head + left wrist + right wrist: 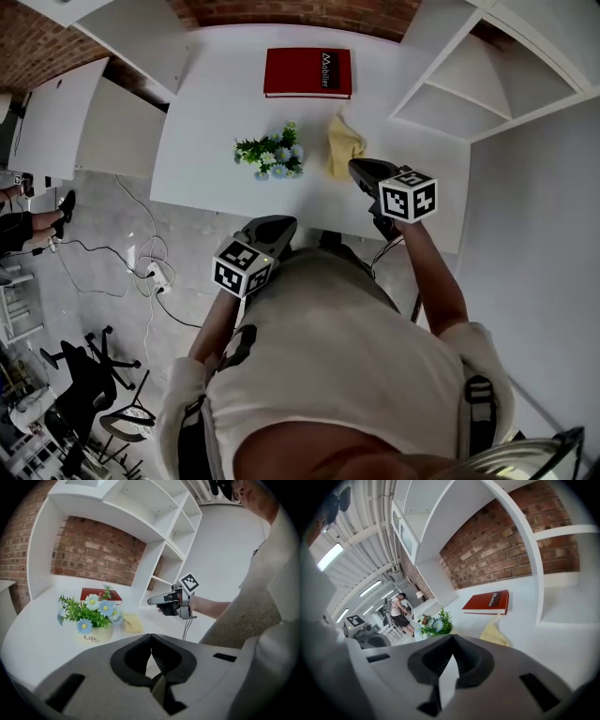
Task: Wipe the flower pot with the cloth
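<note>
Presently neither tool has engaged the work. The left gripper [151,660] has its jaws pressed fully together with nothing between them, and it hangs over the near edge of the white table [211,112], short of the flower pot [272,161]. The right gripper [449,663] is likewise closed and empty. In the head view its tip sits close to the near end of the yellow cloth [342,142], and no contact is visible.

The pot stands upright at mid-table, carrying blue and white flowers. The cloth lies crumpled just beside it on the right-hand side, and a red book [307,72] lies flat behind both, toward the brick wall.

Assessment: the step in hand is the reach for the cloth, and wiping has not begun. The next move calls for the right jaws to part, come down over a raised fold and close on it. The pot looks light, so the left gripper would do well to steady it against sliding.
</note>
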{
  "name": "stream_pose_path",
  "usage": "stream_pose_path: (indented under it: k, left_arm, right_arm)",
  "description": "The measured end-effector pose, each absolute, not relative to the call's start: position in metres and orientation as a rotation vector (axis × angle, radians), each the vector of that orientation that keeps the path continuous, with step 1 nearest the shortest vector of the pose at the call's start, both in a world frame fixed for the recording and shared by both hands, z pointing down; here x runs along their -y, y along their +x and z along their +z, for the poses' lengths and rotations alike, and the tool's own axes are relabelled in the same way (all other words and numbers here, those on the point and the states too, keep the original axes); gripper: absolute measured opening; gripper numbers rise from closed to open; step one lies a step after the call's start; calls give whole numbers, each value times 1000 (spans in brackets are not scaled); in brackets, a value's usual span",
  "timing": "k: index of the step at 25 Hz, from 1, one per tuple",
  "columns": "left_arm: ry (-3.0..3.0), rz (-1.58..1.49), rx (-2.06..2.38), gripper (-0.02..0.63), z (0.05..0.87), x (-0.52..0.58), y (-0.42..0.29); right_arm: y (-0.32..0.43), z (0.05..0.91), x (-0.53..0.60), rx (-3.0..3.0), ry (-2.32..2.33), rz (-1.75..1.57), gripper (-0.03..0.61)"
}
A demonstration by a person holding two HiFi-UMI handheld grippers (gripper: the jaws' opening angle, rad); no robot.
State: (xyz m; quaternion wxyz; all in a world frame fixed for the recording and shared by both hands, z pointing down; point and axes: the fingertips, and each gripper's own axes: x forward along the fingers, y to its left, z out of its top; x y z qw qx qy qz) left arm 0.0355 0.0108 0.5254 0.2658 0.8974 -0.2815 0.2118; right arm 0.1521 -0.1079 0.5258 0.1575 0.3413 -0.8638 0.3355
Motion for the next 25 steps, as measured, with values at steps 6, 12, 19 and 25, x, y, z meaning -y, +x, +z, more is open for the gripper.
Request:
stream_pose_path:
  k: [6, 12, 19, 25]
  left_arm:
    - [2381, 570, 841, 20, 527, 0, 45]
    - [2326, 563, 893, 21, 529, 0, 47]
    - [2348, 634, 974, 21, 534, 10, 21]
    - [2412, 694, 947, 21, 535, 22, -16]
  right_arm:
    - [162, 560, 140, 2420, 911, 889, 229]
    - [166, 613, 165, 2280, 861, 784, 336]
    - [161, 663, 170, 2133, 847, 653, 249]
    - [157, 674, 157, 2070, 847, 750, 84]
